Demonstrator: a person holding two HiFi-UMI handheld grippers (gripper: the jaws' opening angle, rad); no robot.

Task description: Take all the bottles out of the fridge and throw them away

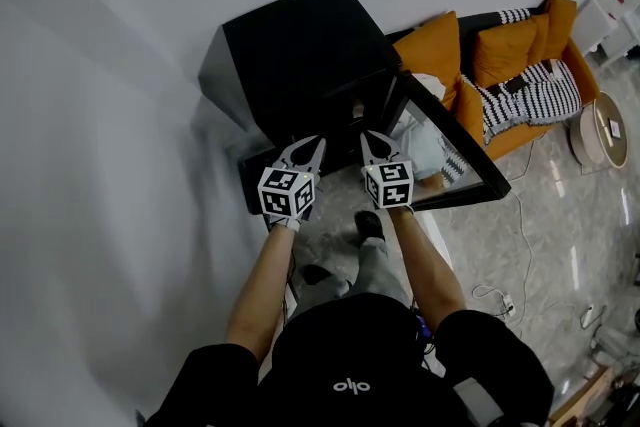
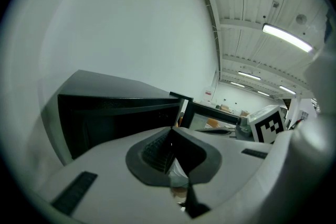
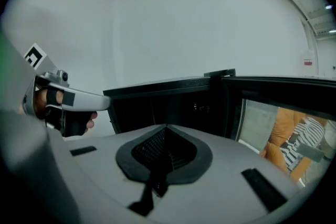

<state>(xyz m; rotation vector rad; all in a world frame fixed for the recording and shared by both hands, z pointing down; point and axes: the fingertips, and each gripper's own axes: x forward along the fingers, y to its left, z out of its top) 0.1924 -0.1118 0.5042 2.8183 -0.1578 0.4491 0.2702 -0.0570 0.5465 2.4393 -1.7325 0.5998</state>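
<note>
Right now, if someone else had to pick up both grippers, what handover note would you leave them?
Left gripper: jaws together, nothing held, aimed at the fridge opening.
Right gripper: jaws together, nothing held, level with the left one.
Black box-shaped fridge: on the floor by the white wall, its glass-fronted door swung open on the right-gripper side.
Bottles: none can be made out in the dark interior from any view.
Done: door open.
Left: open the jaws, reach in, find each bottle, take it out and throw it away. No bin is recognisable here.

Living-room set in a hall: orange sofa [image 1: 505,50], black fridge [image 1: 300,45], stone floor [image 1: 545,245], ceiling strip lights [image 2: 287,38].
</note>
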